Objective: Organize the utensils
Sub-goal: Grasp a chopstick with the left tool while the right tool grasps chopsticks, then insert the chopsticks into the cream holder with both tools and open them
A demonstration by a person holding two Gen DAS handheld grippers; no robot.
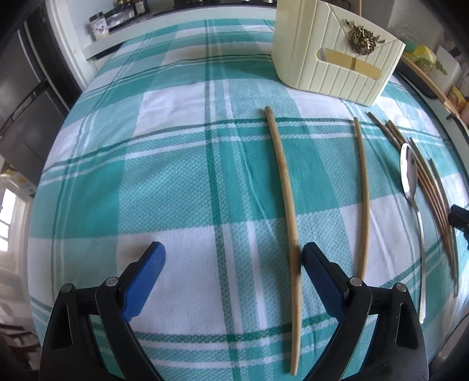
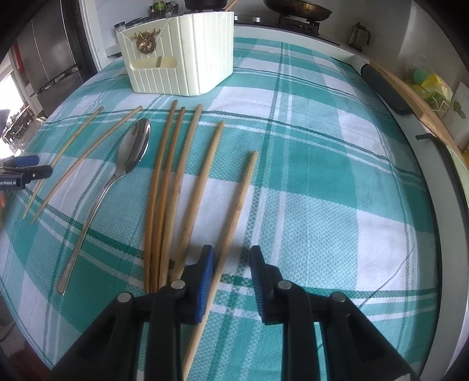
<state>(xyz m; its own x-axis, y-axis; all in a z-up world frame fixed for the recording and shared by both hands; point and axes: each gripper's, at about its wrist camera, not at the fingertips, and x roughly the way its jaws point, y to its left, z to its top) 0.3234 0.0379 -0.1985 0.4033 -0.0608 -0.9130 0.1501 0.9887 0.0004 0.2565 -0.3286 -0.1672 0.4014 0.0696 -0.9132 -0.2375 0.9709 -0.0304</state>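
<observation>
Several wooden chopsticks and a metal spoon point(image 2: 129, 164) lie on a teal checked cloth point(image 2: 322, 190). A cream ribbed utensil holder point(image 2: 187, 55) stands at the back; it also shows in the left wrist view point(image 1: 337, 55). My left gripper point(image 1: 234, 258) is open, low over the cloth, with a pale chopstick point(image 1: 285, 187) between its fingers, close to the right finger. A second pale chopstick point(image 1: 363, 190) lies to its right. My right gripper point(image 2: 231, 258) is open around the rightmost brown chopstick point(image 2: 237, 208), which lies between the jaws. The spoon point(image 1: 410, 181) shows at the right of the left wrist view.
A group of brown chopsticks point(image 2: 173, 187) lies left of my right gripper. A dark knife point(image 2: 384, 91) and a wooden board point(image 2: 416, 108) lie along the right counter edge. A pan point(image 2: 296, 8) sits on the stove behind. A fridge point(image 2: 49, 55) stands at the left.
</observation>
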